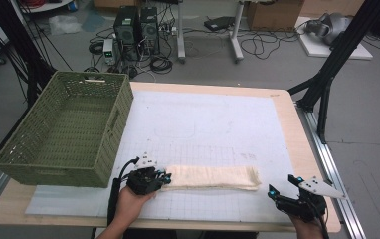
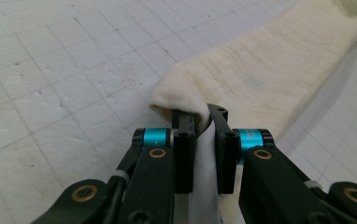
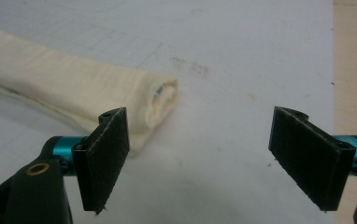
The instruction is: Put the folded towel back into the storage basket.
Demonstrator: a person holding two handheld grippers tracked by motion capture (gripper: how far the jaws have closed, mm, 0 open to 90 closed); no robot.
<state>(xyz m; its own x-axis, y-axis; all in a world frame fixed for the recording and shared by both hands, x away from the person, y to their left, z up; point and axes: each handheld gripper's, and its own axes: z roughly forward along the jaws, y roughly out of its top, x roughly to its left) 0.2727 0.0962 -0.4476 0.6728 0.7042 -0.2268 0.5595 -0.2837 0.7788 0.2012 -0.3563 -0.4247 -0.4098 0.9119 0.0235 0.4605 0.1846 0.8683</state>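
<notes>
A cream cloth (image 1: 212,178), folded into a long narrow strip, lies across the front of the white gridded mat (image 1: 203,129). My left gripper (image 1: 165,178) is at the strip's left end and is shut on a pinched fold of the cloth (image 2: 265,79); the left gripper view has the fabric squeezed between its fingers (image 2: 184,140). My right gripper (image 1: 283,186) hovers low off the strip's right end, apart from it, jaws wide open and empty. In the right gripper view the right gripper (image 3: 204,154) has the cloth's rolled end (image 3: 162,100) just beyond its left finger.
A green woven basket (image 1: 19,164), empty, stands on the table's left side, close to my left hand. The wooden table edge (image 1: 305,149) runs along the right. Beyond the table are computer towers (image 1: 136,30), cables and black frame legs (image 1: 327,84) on the floor.
</notes>
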